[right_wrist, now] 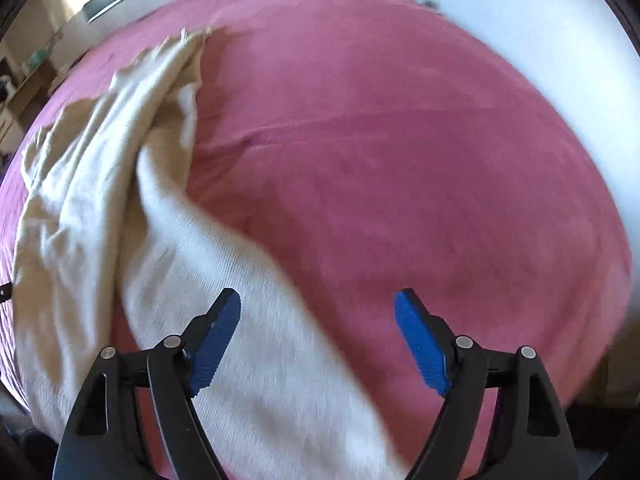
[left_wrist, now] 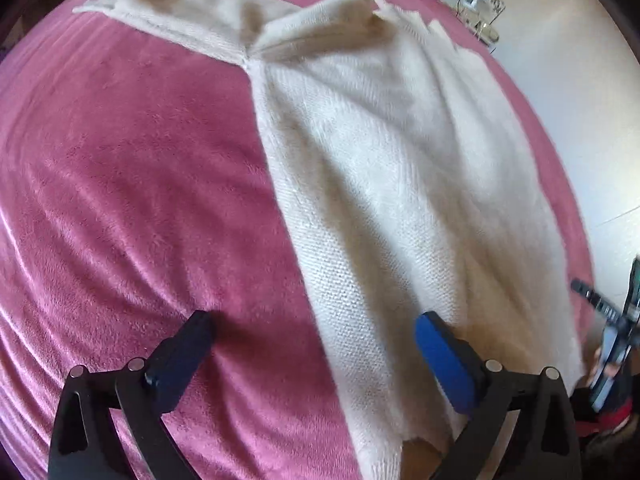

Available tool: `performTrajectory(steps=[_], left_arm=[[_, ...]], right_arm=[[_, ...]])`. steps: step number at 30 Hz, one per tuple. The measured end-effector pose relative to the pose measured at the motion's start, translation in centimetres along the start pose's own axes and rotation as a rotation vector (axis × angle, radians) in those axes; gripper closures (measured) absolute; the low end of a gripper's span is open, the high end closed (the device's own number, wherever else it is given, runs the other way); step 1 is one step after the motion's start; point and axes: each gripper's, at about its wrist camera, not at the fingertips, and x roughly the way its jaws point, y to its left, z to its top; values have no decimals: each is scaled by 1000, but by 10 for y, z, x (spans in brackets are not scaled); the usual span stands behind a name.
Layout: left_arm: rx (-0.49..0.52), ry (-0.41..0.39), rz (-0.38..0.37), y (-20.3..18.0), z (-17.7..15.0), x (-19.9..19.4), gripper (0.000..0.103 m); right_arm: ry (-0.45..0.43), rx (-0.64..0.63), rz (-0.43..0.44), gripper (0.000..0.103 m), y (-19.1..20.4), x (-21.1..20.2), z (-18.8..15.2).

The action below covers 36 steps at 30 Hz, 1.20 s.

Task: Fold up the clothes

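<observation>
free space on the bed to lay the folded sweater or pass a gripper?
Two bare patches of the pink blanket: a wide one left of the cream sweater, below its outstretched sleeve, and a larger one right of the sweater, out to the bed's edge. The middle strip, under the sweater, is taken. Both grippers, left and right, are open.

Daylight was bright and soft, strongest at the far right of the bed (left_wrist: pixel 120 200), where the pale wall washed out. The cream sweater (left_wrist: pixel 380 160) glared slightly. Both fisheye views bent heavily, with dark vignetted corners. Motion blur smeared the right wrist view most, softening the knit's edges (right_wrist: pixel 260 360).
</observation>
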Motion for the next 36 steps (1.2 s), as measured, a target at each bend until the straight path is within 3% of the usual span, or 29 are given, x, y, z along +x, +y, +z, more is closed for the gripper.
performTrajectory(steps=[3,4,5,6,7,8,12,15,17,20,23,28,31,34,36], left_arm=[[24,6,41,-3,0,5,0],[30,8,52,-4,0,6,0],[32,11,59,-3,1,7,0],[33,12,64,-3,1,8,0],[34,13,69,-2,2,9,0],[35,13,73,-2,2,9,0],[44,14,97,1,2,11,0],[45,9,110,-6,-2,16,0],[40,5,118,-59,-27,28,0],[35,3,128,-88,-32,41,0],[32,2,123,-88,-32,42,0],[19,-4,92,-84,-34,42,0],[19,-1,72,-82,-36,43,0],[21,0,51,-61,-30,42,0],[22,-3,34,-39,-22,41,0]], right_arm=[[28,-125,-2,21,14,22,-8],[21,-196,-17,29,26,26,-14],[6,-256,-26,49,36,27,-20],[-13,-279,-18,62,41,24,-25],[-20,-275,-5,89,42,21,-29],[-31,-270,5,95,42,18,-31],[-85,-280,-21,96,30,2,-27],[-124,-326,-135,96,11,-16,-4],[-149,-356,-212,96,-2,-28,11],[-188,-401,-326,96,-20,-46,35],[-221,-435,-439,96,-42,-63,59],[-188,-371,-598,96,-106,-53,120],[-151,-338,-678,96,-130,-27,146],[-55,-237,-720,95,-155,12,164],[16,-187,-682,87,-160,35,167]])
